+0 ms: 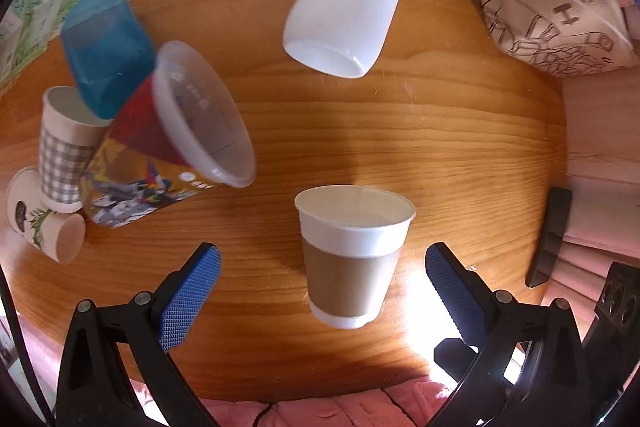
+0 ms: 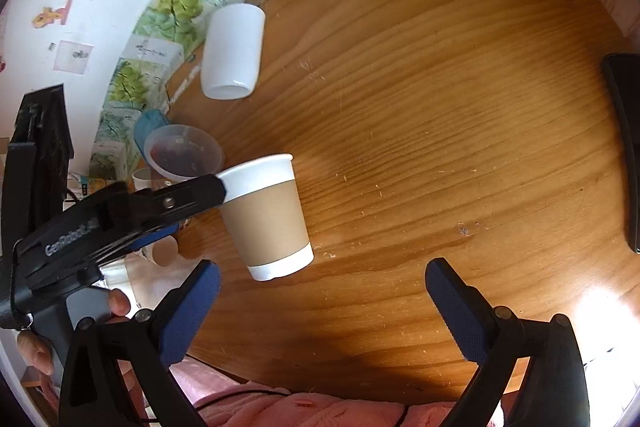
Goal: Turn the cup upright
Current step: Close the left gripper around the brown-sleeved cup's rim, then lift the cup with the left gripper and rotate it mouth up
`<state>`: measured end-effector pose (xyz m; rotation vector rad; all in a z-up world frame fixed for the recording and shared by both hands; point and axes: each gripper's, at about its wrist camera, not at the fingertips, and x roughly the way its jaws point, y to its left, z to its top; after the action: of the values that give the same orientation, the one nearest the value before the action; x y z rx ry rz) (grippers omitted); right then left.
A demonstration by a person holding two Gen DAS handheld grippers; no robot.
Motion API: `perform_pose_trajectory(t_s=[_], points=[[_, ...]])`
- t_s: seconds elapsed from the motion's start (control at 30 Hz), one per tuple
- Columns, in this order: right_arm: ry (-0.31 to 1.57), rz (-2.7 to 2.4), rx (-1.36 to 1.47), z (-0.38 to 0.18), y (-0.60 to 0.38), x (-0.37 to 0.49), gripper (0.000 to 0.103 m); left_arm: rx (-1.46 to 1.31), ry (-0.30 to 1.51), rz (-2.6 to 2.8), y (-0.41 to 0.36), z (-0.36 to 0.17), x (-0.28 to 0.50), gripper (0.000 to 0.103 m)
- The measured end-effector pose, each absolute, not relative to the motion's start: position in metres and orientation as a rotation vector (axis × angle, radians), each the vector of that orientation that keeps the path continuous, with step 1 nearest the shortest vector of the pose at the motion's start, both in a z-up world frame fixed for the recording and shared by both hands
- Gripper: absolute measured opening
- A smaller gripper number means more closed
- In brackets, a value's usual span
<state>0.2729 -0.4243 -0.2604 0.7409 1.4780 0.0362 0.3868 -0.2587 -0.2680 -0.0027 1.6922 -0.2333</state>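
Left gripper [image 1: 322,277]: blue pads spread, I straddle the white paper cup with brown sleeve [image 1: 354,255], upright near the wooden table's [image 1: 460,147] front edge. Right gripper [image 2: 322,281]: spread, idle, holding nothing.

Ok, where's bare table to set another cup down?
Free: the wood right of the sleeved paper cup, toward the black object at the edge, and between it and the white cup. Crowded: the left cluster around the blue cup and clear cup.

The paper cup [image 1: 354,255] was white with a plain brown sleeve. A white tumbler [image 1: 344,13], a blue cup [image 1: 105,53] and a grey-checked cup [image 1: 66,151] stood on the orange-brown wood-grain bench [image 1: 460,155].
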Motion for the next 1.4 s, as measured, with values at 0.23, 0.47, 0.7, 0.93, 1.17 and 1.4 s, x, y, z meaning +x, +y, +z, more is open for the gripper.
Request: perform_pose_trajectory(t_s=[0.23,0.47,0.7,0.93,1.17,1.4], points=[[1.536,0.030,0.760,-0.275,-0.426,0.279,0.103,0.015,1.781,-0.211,-0.265,-0.293,0.397,0.098],[1.569,0.021,0.761,-0.281,-0.425,0.283,0.103,0.020,1.841,-0.196,-0.266,-0.307,0.405,0.080],[1.592,0.019,0.758,-0.286,-0.422,0.284,0.103,0.008,1.892,-0.181,-0.259,-0.317,0.407,0.073],[1.600,0.023,0.748,-0.286,-0.419,0.284,0.103,0.048,1.891,-0.181,-0.257,-0.314,0.406,0.071],[1.606,0.054,0.720,-0.281,-0.415,0.281,0.103,0.033,1.888,-0.159,-0.258,-0.313,0.392,0.070],[1.598,0.117,0.656,-0.272,-0.396,0.275,0.103,0.009,1.852,-0.113,-0.237,-0.302,0.370,0.070]])
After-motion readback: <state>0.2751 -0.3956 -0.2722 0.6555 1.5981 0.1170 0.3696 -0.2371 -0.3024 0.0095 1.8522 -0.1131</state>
